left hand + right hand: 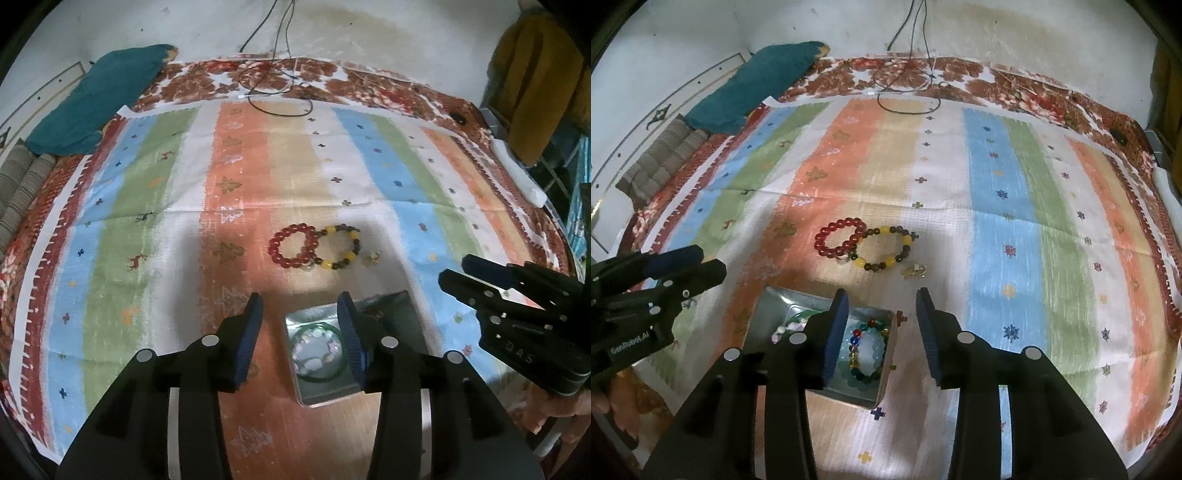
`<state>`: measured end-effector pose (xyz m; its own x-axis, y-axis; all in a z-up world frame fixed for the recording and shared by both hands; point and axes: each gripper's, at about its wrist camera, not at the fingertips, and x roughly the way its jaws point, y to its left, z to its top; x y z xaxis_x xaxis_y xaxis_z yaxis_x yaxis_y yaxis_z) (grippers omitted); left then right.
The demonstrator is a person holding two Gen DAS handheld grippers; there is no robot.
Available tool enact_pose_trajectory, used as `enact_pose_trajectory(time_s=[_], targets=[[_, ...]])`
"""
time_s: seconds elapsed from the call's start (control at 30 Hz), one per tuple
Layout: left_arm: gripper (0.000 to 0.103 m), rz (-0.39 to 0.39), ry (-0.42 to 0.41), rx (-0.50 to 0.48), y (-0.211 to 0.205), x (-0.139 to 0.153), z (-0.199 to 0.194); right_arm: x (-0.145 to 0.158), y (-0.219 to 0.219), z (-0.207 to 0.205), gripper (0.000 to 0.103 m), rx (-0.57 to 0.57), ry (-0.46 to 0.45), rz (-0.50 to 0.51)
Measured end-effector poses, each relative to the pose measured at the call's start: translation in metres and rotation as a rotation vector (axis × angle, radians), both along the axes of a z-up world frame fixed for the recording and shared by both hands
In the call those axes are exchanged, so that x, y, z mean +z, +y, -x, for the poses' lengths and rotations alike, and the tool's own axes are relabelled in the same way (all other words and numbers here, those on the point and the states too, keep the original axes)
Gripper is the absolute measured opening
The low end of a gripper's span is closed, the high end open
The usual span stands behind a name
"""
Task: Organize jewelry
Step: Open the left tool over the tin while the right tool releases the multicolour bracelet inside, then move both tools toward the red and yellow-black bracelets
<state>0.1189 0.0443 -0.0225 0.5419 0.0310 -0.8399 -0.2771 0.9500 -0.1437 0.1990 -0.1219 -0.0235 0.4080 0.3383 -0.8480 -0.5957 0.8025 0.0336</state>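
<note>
Two bracelets are lying touching on the striped cloth (155, 192): red bracelet (293, 245) and yellow bracelet (340, 246), beyond the tin (328, 397). Left claw (301, 339) is gaping empty.

Right claw (882, 332) is hanging wide, empty, above the tin (775, 306); best reaching forward, pinching one bead of the red bracelet (840, 238) only.

Home bedroom: bedspread (122, 192), pillow (96, 107).

Both grippers are matte black with ribbed blue finger pads (246, 338) and silver round screws (964, 337); white "GenRobot.AI" lettering (629, 344) marks the left gripper (301, 332).
</note>
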Motion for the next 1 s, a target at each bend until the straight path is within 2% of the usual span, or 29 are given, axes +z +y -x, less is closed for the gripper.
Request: enact_pose_trajectory(time_s=[0.13, 0.37, 0.73, 1.0], targets=[[0.05, -0.007, 0.024, 0.002, 0.006, -0.006, -0.014, -0.007, 0.005, -0.014, 0.045, -0.01, 0.016, 0.027], [0.055, -0.036, 0.091, 0.014, 0.018, -0.021, -0.039, -0.019, 0.014, -0.034, 0.054, -0.017, 0.048, 0.056], [0.058, -0.018, 0.17, 0.034, 0.042, -0.051, -0.075, -0.045, 0.031, -0.066, 0.061, -0.019, 0.085, 0.118], [0.058, -0.02, 0.198, 0.02, 0.045, -0.064, -0.094, -0.06, 0.041, -0.082, 0.061, -0.014, 0.104, 0.142]])
